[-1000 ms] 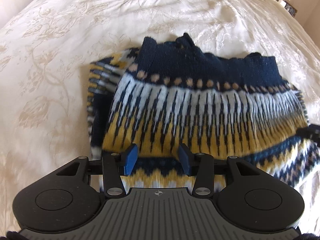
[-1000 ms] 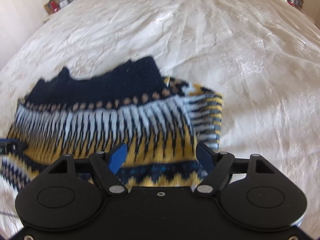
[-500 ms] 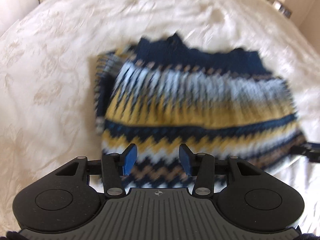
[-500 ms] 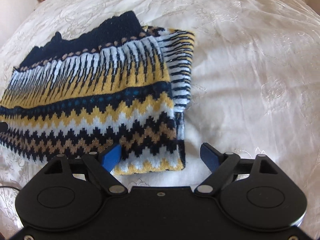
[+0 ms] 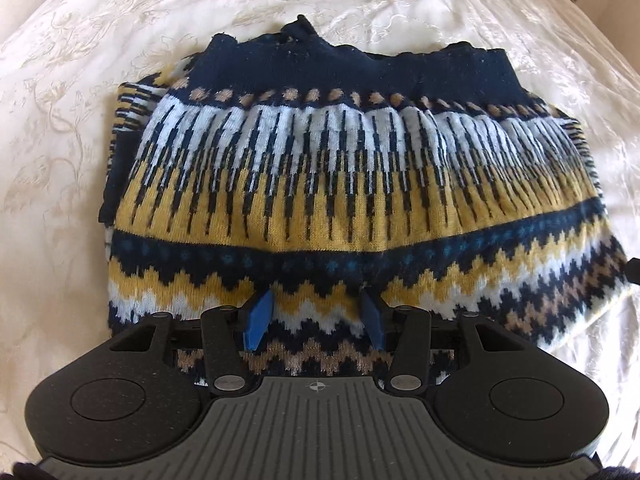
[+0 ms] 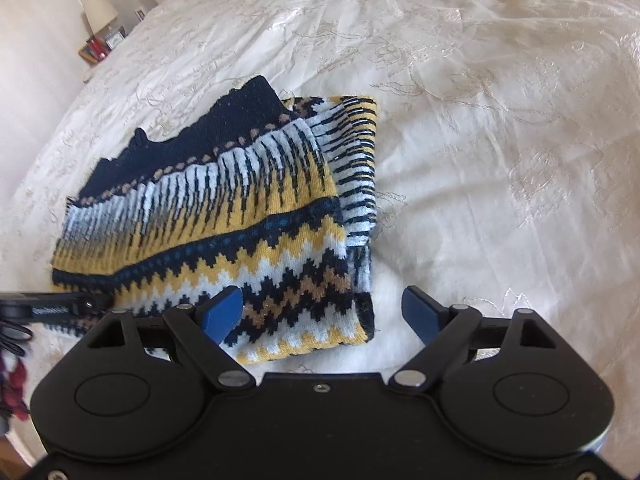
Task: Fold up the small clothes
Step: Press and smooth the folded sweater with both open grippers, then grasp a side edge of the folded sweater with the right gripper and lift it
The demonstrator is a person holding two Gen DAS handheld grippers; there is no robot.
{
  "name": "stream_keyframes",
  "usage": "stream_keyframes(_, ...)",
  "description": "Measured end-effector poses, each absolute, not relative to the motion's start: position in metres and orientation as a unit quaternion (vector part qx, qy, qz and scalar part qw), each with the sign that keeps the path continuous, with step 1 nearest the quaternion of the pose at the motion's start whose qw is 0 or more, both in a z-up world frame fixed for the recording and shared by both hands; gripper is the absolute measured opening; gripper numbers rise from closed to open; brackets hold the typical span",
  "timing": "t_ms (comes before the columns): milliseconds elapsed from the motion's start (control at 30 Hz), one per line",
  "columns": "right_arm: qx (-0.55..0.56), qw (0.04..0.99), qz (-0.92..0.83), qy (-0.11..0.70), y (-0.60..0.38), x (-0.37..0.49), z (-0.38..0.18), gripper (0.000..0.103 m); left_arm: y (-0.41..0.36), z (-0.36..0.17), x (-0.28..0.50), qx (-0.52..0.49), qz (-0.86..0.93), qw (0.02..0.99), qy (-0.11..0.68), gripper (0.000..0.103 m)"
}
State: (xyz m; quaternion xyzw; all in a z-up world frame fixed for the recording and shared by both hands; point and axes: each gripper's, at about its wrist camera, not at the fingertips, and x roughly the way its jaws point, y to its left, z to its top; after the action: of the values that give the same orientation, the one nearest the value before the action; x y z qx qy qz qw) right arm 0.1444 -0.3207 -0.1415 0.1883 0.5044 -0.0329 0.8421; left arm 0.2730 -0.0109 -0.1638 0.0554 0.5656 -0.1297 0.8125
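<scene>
Knitwear fills both views: a navy, mustard, white and tan patterned wool jumper (image 5: 352, 200), already folded into a thick rectangular pad, lies flat on the cream embroidered bedspread (image 5: 80, 80) of the bed. It looks soft, limp and light, with a fuzzy, grippy surface, so it should bend wherever it is lifted and sag between two holds. The stacked layers will probably slide on each other unless all are pinched together. The firmest places to take hold seem to be the near hem corners, where the zigzag bands end in a doubled edge, and the plain navy ribbed band at the far side. A striped layer, perhaps a tucked sleeve, peeps out along one side edge; I cannot tell for certain.

The left claw (image 5: 316, 322) hangs over the near zigzag edge with its blue pads partly spread, the knit under them rather than pinched. The right claw (image 6: 320, 316) stands wide over the near right corner, one pad over the knit and the other over bare bedspread, holding nothing. The bedspread is glossy, creased and raised with floral stitching, so the jumper should drag easily across it.
</scene>
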Motion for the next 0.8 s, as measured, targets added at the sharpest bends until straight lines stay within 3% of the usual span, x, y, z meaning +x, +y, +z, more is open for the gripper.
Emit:
stream_keyframes(467, 0.3, 0.795, 0.047, 0.525, -0.36, 0.197, -0.19, 0.102, -0.021, -0.17, 0.279, 0.064, -0.107, 0.805, 0.58, 0.055)
stream_keyframes(800, 0.342, 0.777, 0.093, 0.52, -0.358, 0.236, -0.212, 0.103, -0.029, -0.179, 0.285, 0.062, -0.111, 0.803, 0.583, 0.079)
